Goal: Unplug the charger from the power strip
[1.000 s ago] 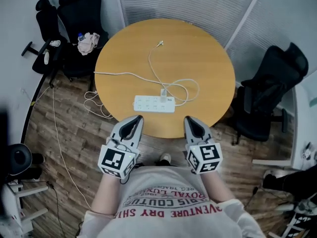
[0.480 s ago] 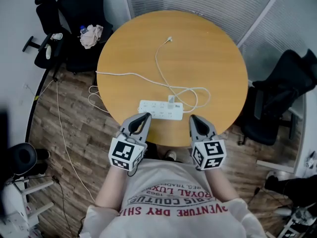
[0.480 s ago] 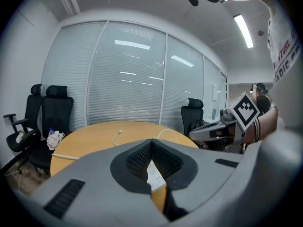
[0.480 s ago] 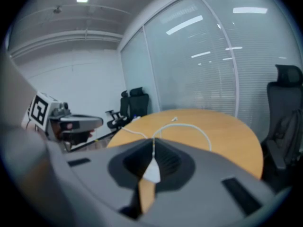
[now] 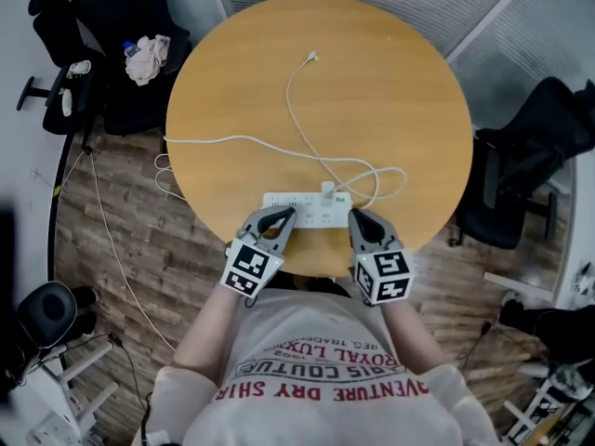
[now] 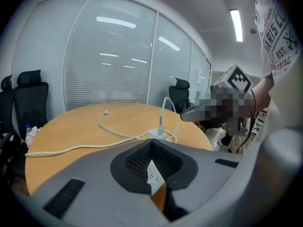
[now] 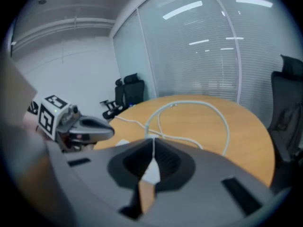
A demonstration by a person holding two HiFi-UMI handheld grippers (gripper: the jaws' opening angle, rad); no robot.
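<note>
A white power strip (image 5: 302, 210) lies near the front edge of the round wooden table (image 5: 390, 82). A small white charger (image 5: 328, 191) stands plugged into its right part. The charger's white cable (image 5: 296, 110) loops across the table to a loose end (image 5: 313, 57). My left gripper (image 5: 283, 215) is shut and empty, with its tips at the strip's near left edge. My right gripper (image 5: 354, 216) is also shut and empty, just right of the strip's near end. The charger (image 6: 157, 133) rises past the left gripper (image 6: 151, 143). The right gripper (image 7: 152, 143) points at the cable loops (image 7: 222, 122).
The strip's own cord (image 5: 214, 140) runs off the table's left edge down to the wooden floor (image 5: 121, 249). Black office chairs stand at the left (image 5: 102, 26) and at the right (image 5: 530, 156). Glass walls with blinds (image 6: 109, 65) lie beyond the table.
Both grippers have come down and forward from in front of the table's edge to the power strip's near side. Both stayed shut.
</note>
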